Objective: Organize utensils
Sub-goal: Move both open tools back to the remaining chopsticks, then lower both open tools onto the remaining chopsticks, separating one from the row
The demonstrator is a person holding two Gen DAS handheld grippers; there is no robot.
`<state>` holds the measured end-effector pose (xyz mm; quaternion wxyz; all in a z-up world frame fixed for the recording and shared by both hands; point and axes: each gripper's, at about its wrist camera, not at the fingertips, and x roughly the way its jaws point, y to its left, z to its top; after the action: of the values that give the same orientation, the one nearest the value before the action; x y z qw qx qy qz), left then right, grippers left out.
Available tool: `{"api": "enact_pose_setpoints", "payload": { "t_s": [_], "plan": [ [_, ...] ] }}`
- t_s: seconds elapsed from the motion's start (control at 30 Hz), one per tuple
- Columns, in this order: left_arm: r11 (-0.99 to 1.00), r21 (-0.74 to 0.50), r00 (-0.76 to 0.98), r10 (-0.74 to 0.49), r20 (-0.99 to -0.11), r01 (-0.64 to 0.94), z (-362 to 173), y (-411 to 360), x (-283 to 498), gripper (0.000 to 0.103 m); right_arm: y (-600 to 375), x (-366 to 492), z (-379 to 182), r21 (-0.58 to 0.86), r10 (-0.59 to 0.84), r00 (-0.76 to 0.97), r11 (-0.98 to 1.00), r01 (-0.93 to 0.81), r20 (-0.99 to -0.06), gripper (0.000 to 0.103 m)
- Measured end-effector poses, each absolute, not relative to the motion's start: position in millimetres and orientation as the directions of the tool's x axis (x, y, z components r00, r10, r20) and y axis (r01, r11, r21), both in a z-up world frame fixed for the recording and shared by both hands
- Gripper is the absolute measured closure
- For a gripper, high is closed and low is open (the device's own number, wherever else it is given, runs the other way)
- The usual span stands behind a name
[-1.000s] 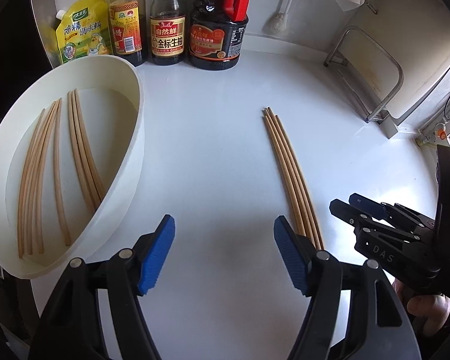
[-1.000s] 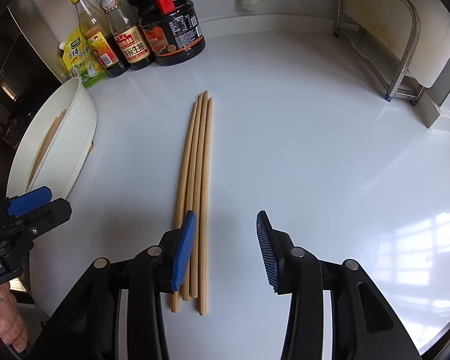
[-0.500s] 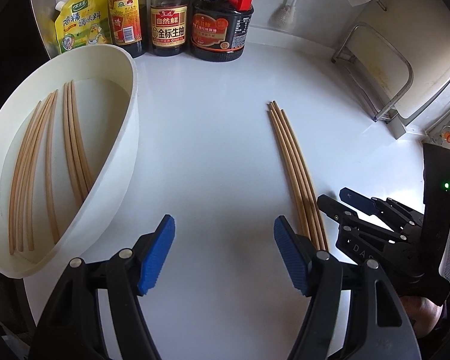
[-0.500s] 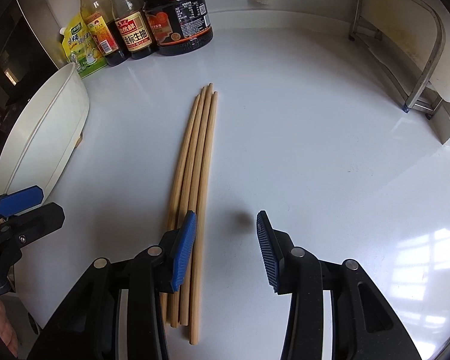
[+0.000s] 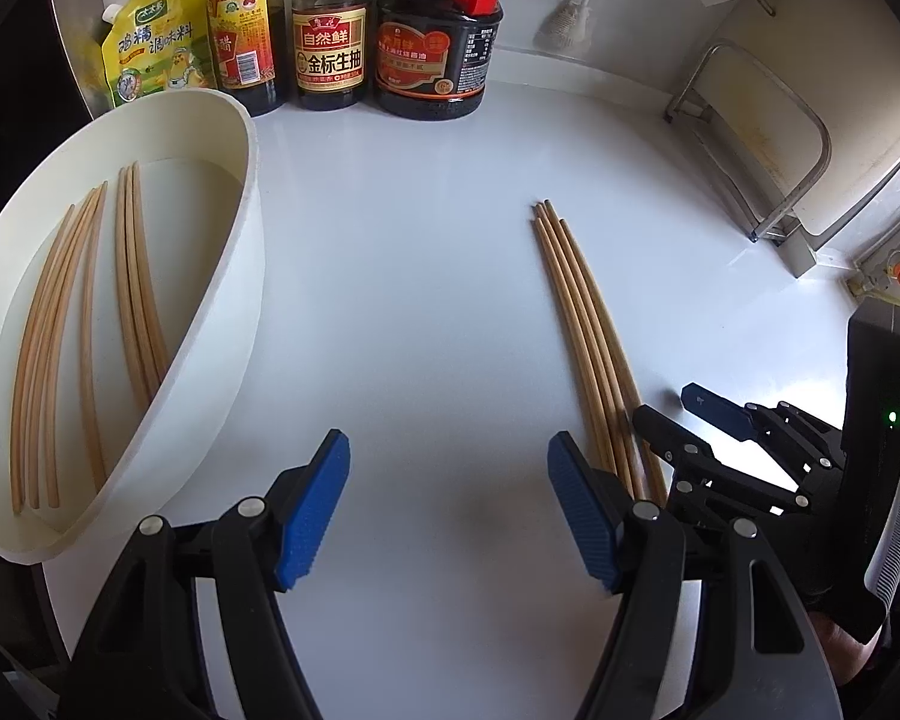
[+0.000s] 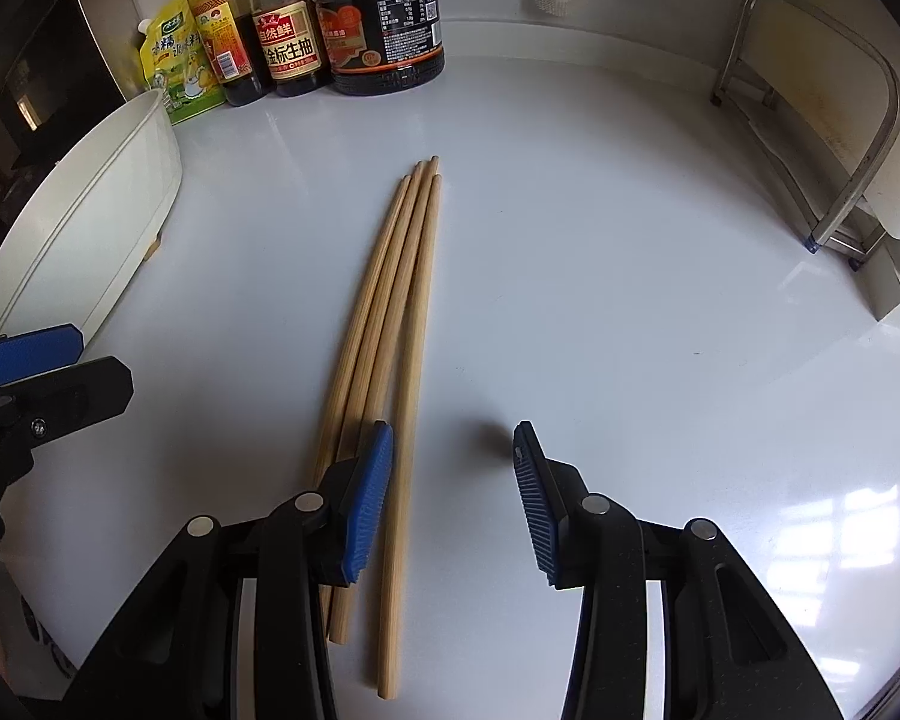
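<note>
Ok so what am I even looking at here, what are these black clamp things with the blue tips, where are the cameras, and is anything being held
These are two hand-held grippers, not a robot arm: a person carries one in each hand. Each has a fisheye camera looking forward along its two black fingers with blue pads.

One picture comes from the left gripper, the other from the right gripper. Both are open and hold nothing.

On the white countertop lie four loose wooden chopsticks, side by side. The right gripper is low over their near ends, one finger over them. It also appears at the right edge of the left camera's picture.

To the left stands a white tub with more chopsticks lying inside. At the back are three sauce bottles and a yellow seasoning pouch. A metal rack stands on the right.
</note>
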<state>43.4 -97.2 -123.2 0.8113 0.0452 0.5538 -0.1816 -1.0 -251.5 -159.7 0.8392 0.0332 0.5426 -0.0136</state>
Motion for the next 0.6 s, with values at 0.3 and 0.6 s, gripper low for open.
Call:
{"api": "enact_pose_setpoints", "payload": {
  "t_s": [0.3, 0.6],
  "plan": [
    [0.922, -0.149, 0.310, -0.267, -0.913, 0.357, -131.9, -116.0, 39.1, 0.036, -272.6, -4.9, -160.2, 0.037, 0.001, 0.419, 0.996, 0.078, -0.908, 0.063],
    [0.919, -0.151, 0.297, -0.268, -0.917, 0.363, -156.7, -140.0, 34.6, 0.034, -299.9, -12.3, -159.5, 0.035, -0.018, 0.430, 0.993, 0.115, -0.903, 0.063]
  ]
}}
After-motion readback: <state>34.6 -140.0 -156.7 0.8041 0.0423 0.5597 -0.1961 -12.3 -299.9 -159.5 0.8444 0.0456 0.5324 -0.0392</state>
